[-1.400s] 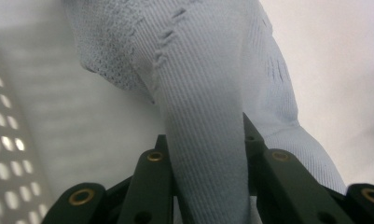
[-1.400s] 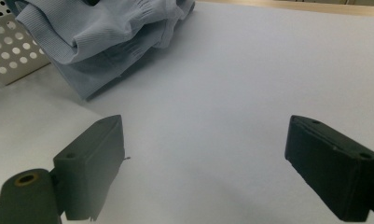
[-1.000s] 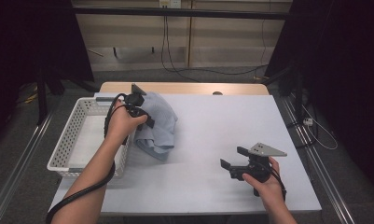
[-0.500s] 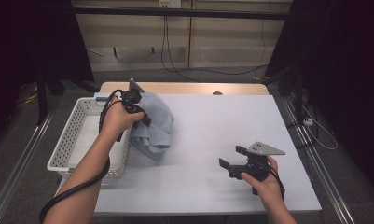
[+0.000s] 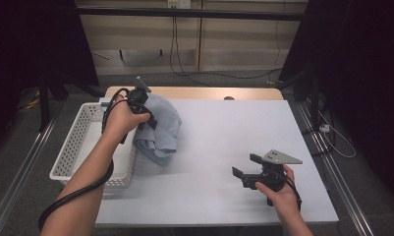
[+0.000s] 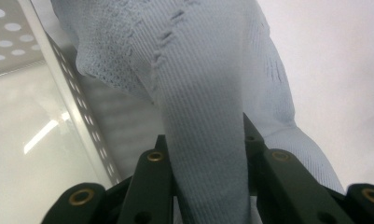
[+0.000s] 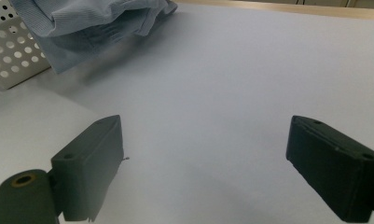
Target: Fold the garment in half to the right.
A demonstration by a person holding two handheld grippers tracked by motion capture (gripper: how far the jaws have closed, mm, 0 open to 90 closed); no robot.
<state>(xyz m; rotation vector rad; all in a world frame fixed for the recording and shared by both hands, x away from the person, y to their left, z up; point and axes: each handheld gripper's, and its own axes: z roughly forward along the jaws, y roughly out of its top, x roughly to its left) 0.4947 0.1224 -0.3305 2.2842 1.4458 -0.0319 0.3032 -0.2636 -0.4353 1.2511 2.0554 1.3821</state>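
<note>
Leftmost, the white perforated basket (image 5: pixel 81 147) sits at the left edge of the table (image 5: pixel 224 142), its long side running away from me. My left gripper (image 5: pixel 144 109) is raised just beside the basket's far right corner, and its jaws are clenched on a fold of the light blue cloth (image 5: pixel 160 132). In the left gripper view, the cloth (image 6: pixel 208 116) runs up between the two black jaws as a tight ribbed band, then spreads out above them, with the basket's perforated wall (image 6: pixel 77 107) to the left. Seen from the high view, the cloth hangs from that gripper in a bunched mass; its lower folds are beside the basket's right wall, over the table. Whether they touch the table I cannot tell.

Further right, well apart from the cloth, my right gripper (image 5: pixel 244 167) rests low near the table's front right area. Its jaws stand released and wide, with bare table (image 7: pixel 212 93) between them. The cloth (image 7: pixel 91 23) and basket (image 7: pixel 12 51) appear in its upper left.
</note>
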